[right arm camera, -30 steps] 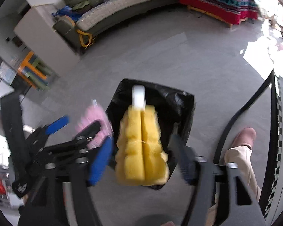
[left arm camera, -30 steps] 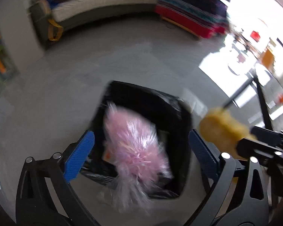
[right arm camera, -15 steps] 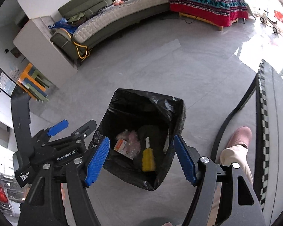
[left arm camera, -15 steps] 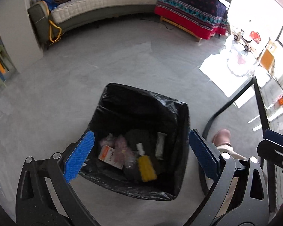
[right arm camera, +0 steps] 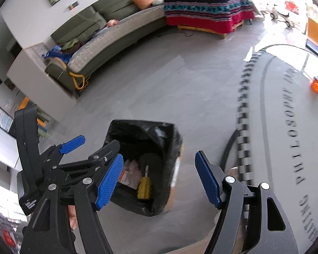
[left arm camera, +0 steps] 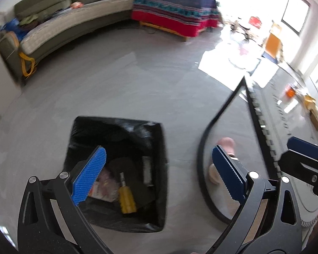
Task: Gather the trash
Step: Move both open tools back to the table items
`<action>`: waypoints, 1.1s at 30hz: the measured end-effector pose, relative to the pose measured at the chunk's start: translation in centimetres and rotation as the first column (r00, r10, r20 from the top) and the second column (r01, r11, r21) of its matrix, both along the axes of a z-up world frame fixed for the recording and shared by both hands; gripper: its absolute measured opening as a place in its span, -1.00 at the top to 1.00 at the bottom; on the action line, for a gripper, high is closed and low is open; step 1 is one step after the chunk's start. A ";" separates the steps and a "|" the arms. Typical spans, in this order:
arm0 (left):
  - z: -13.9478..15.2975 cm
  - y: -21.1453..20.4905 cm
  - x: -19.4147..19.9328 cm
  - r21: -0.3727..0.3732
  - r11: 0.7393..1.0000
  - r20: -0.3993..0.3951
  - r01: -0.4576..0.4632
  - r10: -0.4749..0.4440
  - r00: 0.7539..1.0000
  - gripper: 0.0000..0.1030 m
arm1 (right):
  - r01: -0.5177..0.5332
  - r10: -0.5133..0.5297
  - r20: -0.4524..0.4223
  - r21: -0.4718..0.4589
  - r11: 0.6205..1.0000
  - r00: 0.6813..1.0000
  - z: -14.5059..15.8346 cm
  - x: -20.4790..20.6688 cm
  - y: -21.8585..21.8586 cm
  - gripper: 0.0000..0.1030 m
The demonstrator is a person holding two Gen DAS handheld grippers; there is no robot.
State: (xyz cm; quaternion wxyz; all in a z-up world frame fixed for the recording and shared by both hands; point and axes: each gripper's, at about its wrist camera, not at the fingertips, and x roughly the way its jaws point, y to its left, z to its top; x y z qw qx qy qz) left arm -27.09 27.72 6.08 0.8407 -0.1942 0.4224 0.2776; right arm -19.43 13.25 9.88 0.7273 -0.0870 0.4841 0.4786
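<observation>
A bin lined with a black bag stands on the grey floor. Inside lie a yellow brush, pink wrapping and other trash. My left gripper is open and empty above the bin's right edge; it also shows at the left of the right wrist view. My right gripper is open and empty above the bin; its blue fingertip shows at the right of the left wrist view.
A round table edge with a checkered border and black leg is on the right, with an orange item on it. A pink slipper is beside the bin. A grey sofa and patterned bed stand far back.
The pink wrapping and yellow brush dropped from the open grippers into the bin. Both grippers have since lifted and swung right toward the table.
</observation>
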 end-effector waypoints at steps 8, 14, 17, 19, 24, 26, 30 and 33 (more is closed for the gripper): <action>1.7 -4.4 6.6 0.008 0.990 0.013 0.139 -0.139 0.990 -0.88 | 0.118 -0.119 0.038 0.007 0.993 0.992 1.0 5.2 -4.8 -0.38; 2.1 -7.4 12.0 0.006 0.975 0.010 0.224 -0.224 0.975 -0.88 | 0.220 -0.220 0.053 -0.002 0.975 0.974 1.3 9.8 -8.9 -0.38; 2.1 -8.8 14.6 0.004 0.965 0.007 0.263 -0.263 0.965 -0.88 | 0.266 -0.265 0.054 -0.010 0.964 0.963 1.2 12.3 -10.9 -0.38; 2.2 -9.7 16.4 0.006 0.957 0.000 0.290 -0.290 0.957 -0.88 | 0.287 -0.286 0.052 -0.014 0.958 0.957 1.0 13.7 -11.9 -0.38; 2.2 -12.4 21.4 0.014 0.934 -0.012 0.358 -0.358 0.934 -0.88 | 0.344 -0.342 0.059 -0.031 0.938 0.938 0.5 17.7 -14.1 -0.39; 2.1 -13.2 22.9 0.020 0.925 -0.022 0.381 -0.380 0.925 -0.88 | 0.367 -0.365 0.057 -0.033 0.929 0.929 0.3 19.7 -15.2 -0.38; 1.4 -15.1 26.6 0.021 0.904 -0.041 0.427 -0.426 0.904 -0.88 | 0.422 -0.420 0.048 -0.034 0.906 0.906 -0.3 24.1 -17.1 -0.38; 0.7 -16.2 29.7 0.016 0.891 -0.050 0.454 -0.453 0.890 -0.88 | 0.453 -0.451 0.051 -0.043 0.890 0.891 -0.8 26.7 -18.2 -0.38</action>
